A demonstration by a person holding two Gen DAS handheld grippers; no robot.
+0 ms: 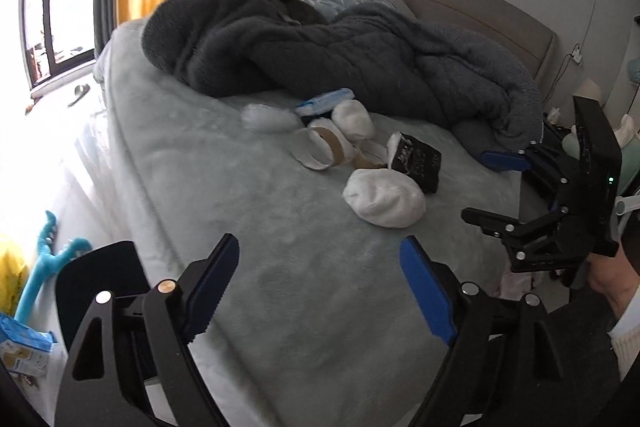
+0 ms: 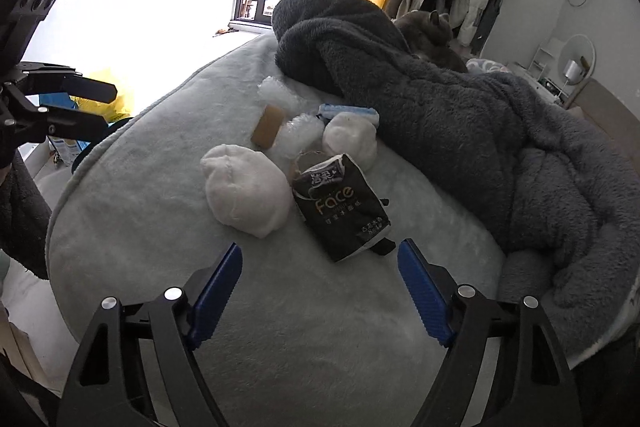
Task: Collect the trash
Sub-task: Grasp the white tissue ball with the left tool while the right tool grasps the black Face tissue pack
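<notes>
My left tool [image 1: 320,283] gaping, nothing between fingers, above near edge of bed [image 1: 248,227]. My right tool [image 2: 320,287] likewise gaping, empty. Trash mid-bed beside grey blanket [image 2: 460,131]: black tissue pack [image 2: 342,207], white wads [image 2: 246,189], cardboard strip [image 1: 332,147], bubble wrap [image 2: 280,93].

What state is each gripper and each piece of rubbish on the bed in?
Left gripper: open, empty.
Right gripper: open, empty.
Black tissue packet: torn open, crumpled, lying flat.
Large white crumpled tissue ball: wadded, beside the packet.
Smaller white tissue ball: wadded.
Brown cardboard roll core: torn, unrolled.
Clear bubble wrap: crumpled.
</notes>
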